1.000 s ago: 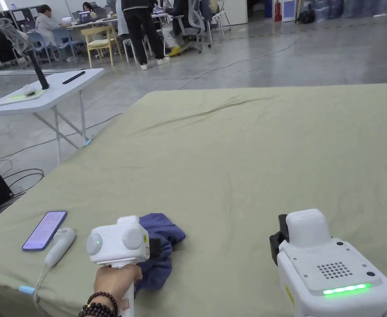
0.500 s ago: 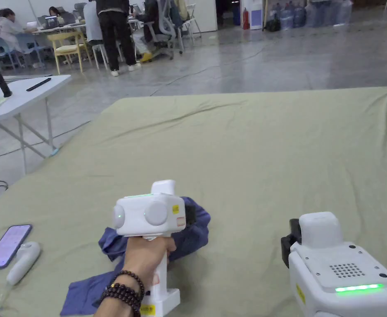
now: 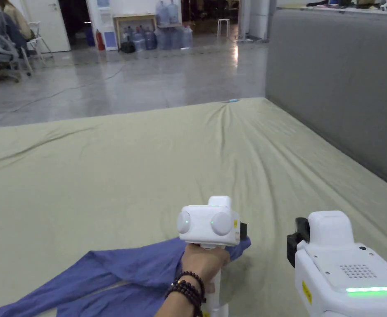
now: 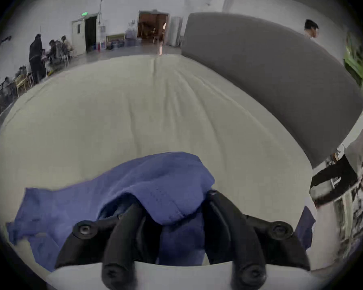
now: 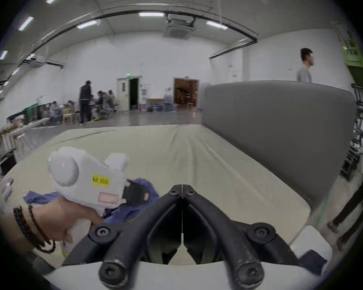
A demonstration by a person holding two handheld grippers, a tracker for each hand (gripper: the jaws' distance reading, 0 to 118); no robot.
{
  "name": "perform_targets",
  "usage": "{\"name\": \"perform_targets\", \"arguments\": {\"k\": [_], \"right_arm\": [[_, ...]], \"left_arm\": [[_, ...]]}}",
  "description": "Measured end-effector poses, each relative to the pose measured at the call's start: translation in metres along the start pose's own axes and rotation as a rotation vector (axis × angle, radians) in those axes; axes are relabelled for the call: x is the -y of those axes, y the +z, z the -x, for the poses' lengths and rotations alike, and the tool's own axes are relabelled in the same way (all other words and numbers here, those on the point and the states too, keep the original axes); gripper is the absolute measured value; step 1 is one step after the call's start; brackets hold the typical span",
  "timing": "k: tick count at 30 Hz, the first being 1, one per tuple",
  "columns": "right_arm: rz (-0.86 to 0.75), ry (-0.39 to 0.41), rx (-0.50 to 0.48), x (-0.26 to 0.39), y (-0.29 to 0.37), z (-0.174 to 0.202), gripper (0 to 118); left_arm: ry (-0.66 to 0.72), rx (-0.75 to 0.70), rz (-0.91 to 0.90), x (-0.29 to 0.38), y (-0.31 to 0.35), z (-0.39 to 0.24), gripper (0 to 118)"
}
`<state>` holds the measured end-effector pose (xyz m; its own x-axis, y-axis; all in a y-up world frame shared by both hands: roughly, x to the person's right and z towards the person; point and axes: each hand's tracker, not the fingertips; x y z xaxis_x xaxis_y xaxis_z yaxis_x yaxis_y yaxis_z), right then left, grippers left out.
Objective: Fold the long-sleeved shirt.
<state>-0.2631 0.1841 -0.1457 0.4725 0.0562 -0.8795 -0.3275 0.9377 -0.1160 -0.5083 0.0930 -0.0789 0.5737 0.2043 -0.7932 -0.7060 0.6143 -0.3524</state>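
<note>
Head view: left gripper [image 3: 243, 232] clamps blue shirt [image 3: 118, 272] w/ jaws.

Olive sheet [image 3: 147, 165], grey upright panel [image 3: 337, 91] alongside, water jugs [image 3: 163, 12] beyond.

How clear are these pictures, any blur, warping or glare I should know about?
Head view: sharp, glare on the polished floor. Left gripper view: strong fisheye bend, dark corners, soft focus on the blue shirt near the left gripper. Right gripper view: same bend, sharper, bright ceiling lights; right gripper crisp.
</note>
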Motion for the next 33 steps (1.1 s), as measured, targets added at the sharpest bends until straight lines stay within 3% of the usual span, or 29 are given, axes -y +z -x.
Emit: {"name": "perform_targets", "arguments": {"k": [2, 3, 4, 5, 6, 7, 13, 14, 15, 17, 18, 20, 21, 24, 31, 32, 33], "right_arm": [[0.015, -0.013, 0.022, 0.0, -0.002, -0.009, 0], [0.014, -0.015, 0.017, 0.001, -0.002, -0.011, 0], [0.014, -0.016, 0.016, 0.002, -0.003, -0.011, 0], [0.015, -0.017, 0.015, 0.003, -0.004, -0.01, 0], [0.018, -0.014, 0.009, 0.004, -0.004, -0.005, 0], [0.021, -0.006, -0.008, 0.006, -0.005, 0.0, 0], [0.015, 0.016, -0.104, 0.01, -0.002, 0.032, 0], [0.012, 0.021, -0.122, 0.012, 0.0, 0.038, 0], [0.009, 0.027, -0.134, 0.012, 0.001, 0.044, 0], [-0.003, 0.041, -0.159, 0.013, 0.003, 0.055, 0], [-0.006, 0.045, -0.17, 0.015, 0.006, 0.058, 0], [-0.009, 0.054, -0.195, 0.015, 0.01, 0.066, 0], [-0.009, 0.058, -0.2, 0.015, 0.012, 0.069, 0], [-0.013, 0.065, -0.215, 0.014, 0.018, 0.074, 0], [-0.023, 0.067, -0.212, 0.012, 0.024, 0.07, 0], [-0.021, 0.068, -0.209, 0.013, 0.023, 0.068, 0], [-0.016, 0.068, -0.205, 0.014, 0.021, 0.066, 0]], "left_arm": [[0.06, -0.018, 0.011, 0.008, -0.005, 0.004, 23], [0.082, 0.012, -0.013, 0.011, 0.001, 0.01, 35], [0.111, 0.059, -0.049, 0.012, 0.012, 0.023, 62], [0.117, 0.101, -0.09, 0.014, 0.023, 0.03, 99], [0.108, 0.1, -0.128, 0.016, 0.039, 0.037, 112], [0.1, 0.048, -0.187, 0.02, 0.061, 0.046, 115], [0.211, -0.026, -0.364, 0.075, 0.167, 0.107, 113], [0.237, -0.073, -0.38, 0.094, 0.187, 0.113, 103], [0.25, -0.144, -0.397, 0.114, 0.205, 0.117, 85], [0.262, -0.265, -0.458, 0.152, 0.233, 0.123, 27], [0.276, -0.308, -0.468, 0.171, 0.245, 0.124, 14], [0.333, -0.248, -0.563, 0.2, 0.267, 0.13, 0], [0.337, -0.194, -0.549, 0.207, 0.272, 0.136, 0], [0.265, -0.287, -0.489, 0.211, 0.272, 0.141, 0], [0.326, -0.275, -0.405, 0.169, 0.241, 0.168, 1], [0.334, -0.27, -0.373, 0.16, 0.23, 0.174, 30], [0.358, -0.25, -0.336, 0.148, 0.215, 0.185, 67]]}}
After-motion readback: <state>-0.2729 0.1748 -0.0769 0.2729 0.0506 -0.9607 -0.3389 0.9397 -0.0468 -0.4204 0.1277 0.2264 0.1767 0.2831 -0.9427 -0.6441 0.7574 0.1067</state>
